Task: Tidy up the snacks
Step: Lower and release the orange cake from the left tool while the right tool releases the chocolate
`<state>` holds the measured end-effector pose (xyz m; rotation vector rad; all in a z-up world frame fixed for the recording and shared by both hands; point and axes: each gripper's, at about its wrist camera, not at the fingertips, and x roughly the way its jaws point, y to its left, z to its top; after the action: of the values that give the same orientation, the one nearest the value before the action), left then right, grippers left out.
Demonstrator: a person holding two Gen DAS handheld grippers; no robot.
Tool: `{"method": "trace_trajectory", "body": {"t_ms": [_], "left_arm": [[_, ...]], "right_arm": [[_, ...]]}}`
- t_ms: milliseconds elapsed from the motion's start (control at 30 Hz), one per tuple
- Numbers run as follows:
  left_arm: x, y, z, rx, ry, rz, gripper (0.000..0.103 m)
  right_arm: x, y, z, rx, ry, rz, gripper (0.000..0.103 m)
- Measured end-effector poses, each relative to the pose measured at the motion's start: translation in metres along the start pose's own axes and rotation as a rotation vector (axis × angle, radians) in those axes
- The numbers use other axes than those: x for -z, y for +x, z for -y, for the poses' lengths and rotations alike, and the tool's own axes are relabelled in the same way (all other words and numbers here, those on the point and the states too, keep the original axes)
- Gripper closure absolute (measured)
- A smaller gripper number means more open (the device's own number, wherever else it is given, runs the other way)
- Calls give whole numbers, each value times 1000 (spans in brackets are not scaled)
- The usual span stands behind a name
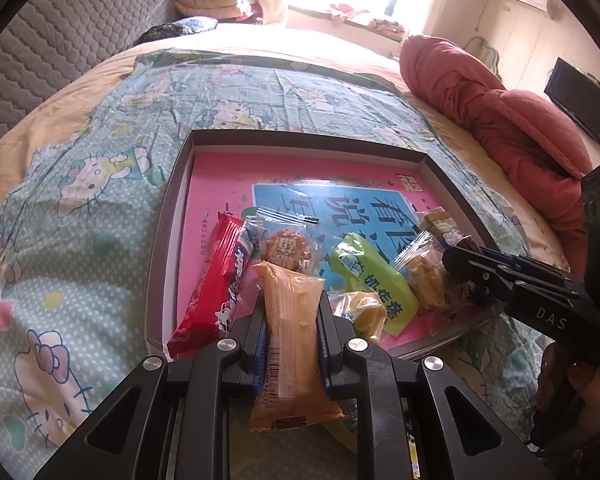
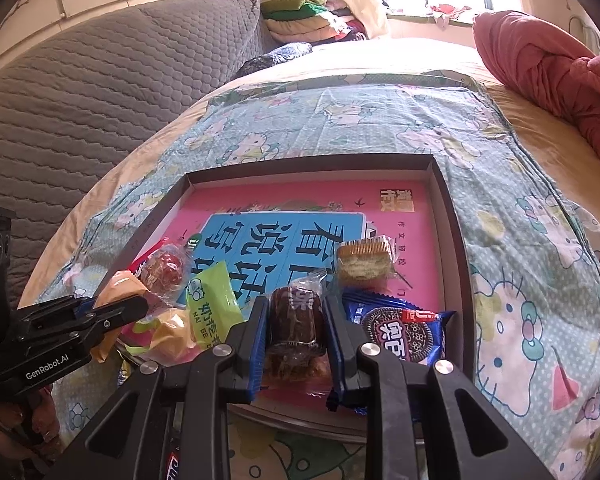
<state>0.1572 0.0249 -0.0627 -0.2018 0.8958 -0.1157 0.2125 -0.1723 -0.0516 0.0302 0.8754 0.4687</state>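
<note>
Orange packet [image 1: 290, 332] clamped in left gripper [image 1: 290, 312], brown cake [image 2: 296, 320] squeezed in right gripper [image 2: 296, 312], both low over tray [image 1: 300, 138]; crinkly wrappers may slip, cake probably crushes.

Both grippers are matte black plastic. The left gripper [image 1: 291, 312] has two angular fingers [image 1: 249, 334] lined with blue pads, each linkage arm pierced by a triangular cutout and pinned with round silver screws. The right gripper [image 2: 296, 320] is built the same, blue pads on its fingers [image 2: 342, 332]. Seen side-on, the right body carries white letters "DAS", the left body "GenRobot.AI". A bare-skinned hand [image 2: 40, 424] grips the left handle.
</note>
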Motion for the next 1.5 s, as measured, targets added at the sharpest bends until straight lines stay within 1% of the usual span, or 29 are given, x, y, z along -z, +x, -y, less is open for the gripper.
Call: {"method": "trace_trajectory", "body": {"t_ms": [267,333,500,667,800,867,967,1167,1233,1300,1367,1500], "left_arm": [[0,-1,1,6,1,0,83],[0,-2,1,7,0,-1,83],[-1,-2,0,15,-9,0,83],[-1,-2,-1,12,-16,2,82],[-1,-3,-3,29,-36,-5,81],[-2,-3,-4,48,-46,-10,77],[-3,-5,-6,55,-54,-5,73],[-4,-10,-6,52,-54,4,63],[-5,-12,-7,45,-58,11,59],[-6,-15,-8,50,-63,17,58],[-7,-18,-9,51,-64,25,55],[-9,-25,-13,46,-73,41,52]], "right_arm": [[-1,-3,3,1,12,6,75],[-2,-3,3,0,13,4,70],[-2,-5,6,12,29,15,64],[-3,-8,8,15,36,21,63],[-4,-9,7,16,31,30,63],[-4,-11,7,19,30,34,63],[-3,-14,8,30,23,40,63],[-5,-22,10,33,29,63,63],[-6,-25,10,33,28,73,60],[-6,-28,11,32,30,80,58],[-6,-30,12,30,32,83,57],[-6,-33,12,33,34,92,57]]}}
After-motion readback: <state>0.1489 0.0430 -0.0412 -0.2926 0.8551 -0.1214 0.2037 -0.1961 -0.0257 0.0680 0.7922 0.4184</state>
